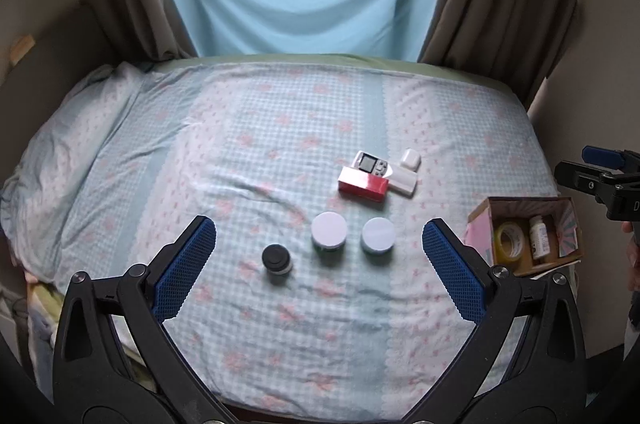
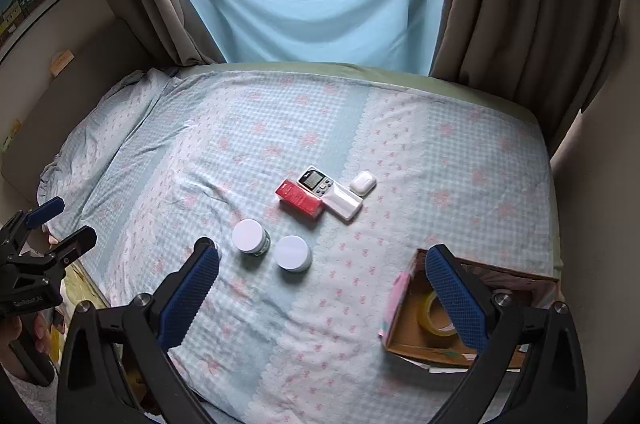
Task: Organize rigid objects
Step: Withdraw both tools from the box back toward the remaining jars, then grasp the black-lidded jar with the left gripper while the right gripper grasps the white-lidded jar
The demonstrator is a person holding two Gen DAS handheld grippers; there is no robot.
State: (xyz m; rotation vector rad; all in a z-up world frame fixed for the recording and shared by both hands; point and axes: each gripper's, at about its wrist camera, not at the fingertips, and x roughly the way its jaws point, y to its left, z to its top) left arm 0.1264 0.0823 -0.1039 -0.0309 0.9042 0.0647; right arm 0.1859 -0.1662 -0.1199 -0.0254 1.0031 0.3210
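The left claw is wide open and holds nothing. The right claw is wide open too, and empty. Both hang above the bed.

On the bed sit a small black jar, two white-lid jars, a red box, a remote leaning on it, and a little white case. The cardboard box at the bed's right side already has a tape roll and a small bottle inside.

The bed is soft and bumpy, so a jar may tip or roll if a claw bumps it. The two white jars stand close together, so grabbing one could knock the other. The box sits near the edge and might slide off if pushed
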